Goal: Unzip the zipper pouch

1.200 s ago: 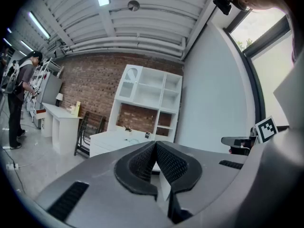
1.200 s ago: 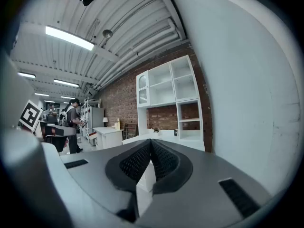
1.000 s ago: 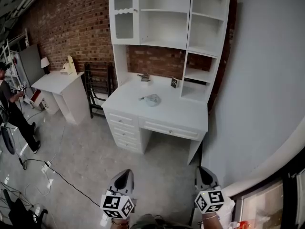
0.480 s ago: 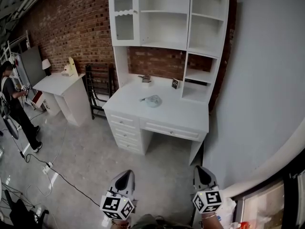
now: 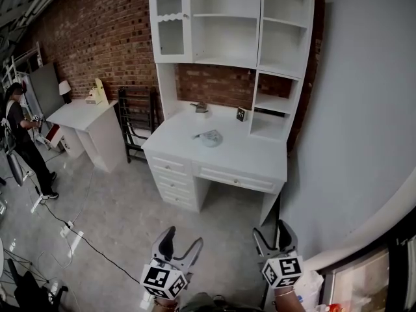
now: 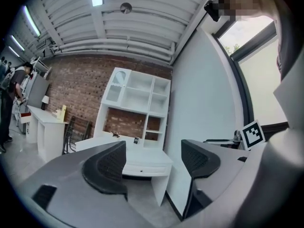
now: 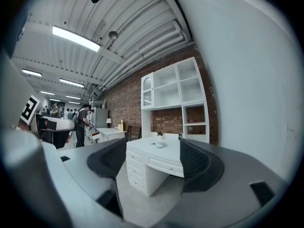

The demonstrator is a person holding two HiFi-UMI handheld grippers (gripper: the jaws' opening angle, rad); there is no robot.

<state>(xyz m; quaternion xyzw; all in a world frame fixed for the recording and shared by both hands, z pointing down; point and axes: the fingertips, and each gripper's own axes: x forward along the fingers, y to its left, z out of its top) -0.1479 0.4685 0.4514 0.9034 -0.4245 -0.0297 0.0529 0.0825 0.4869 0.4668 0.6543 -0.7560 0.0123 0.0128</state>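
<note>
The left gripper (image 5: 182,240) and right gripper (image 5: 272,234) hover side by side at the near edge, both opening, nothing between their jaws. Well beyond them, the zipper pouch (image 5: 209,136) lies on the white desk (image 5: 244,153), toward its far side.

Left claw (image 5: 183,238) jaws opening after being shut, right claw (image 5: 272,231) jaws opening too, nothing between either

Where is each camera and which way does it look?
Head view: on the person's head, facing forward and down at the desk; left gripper and right gripper show at the bottom.
Left gripper view: rides the left gripper, facing the desk between its opening, empty jaws.
Right gripper view: same on the right gripper, jaws opening, empty.
All three share the desk.
</note>
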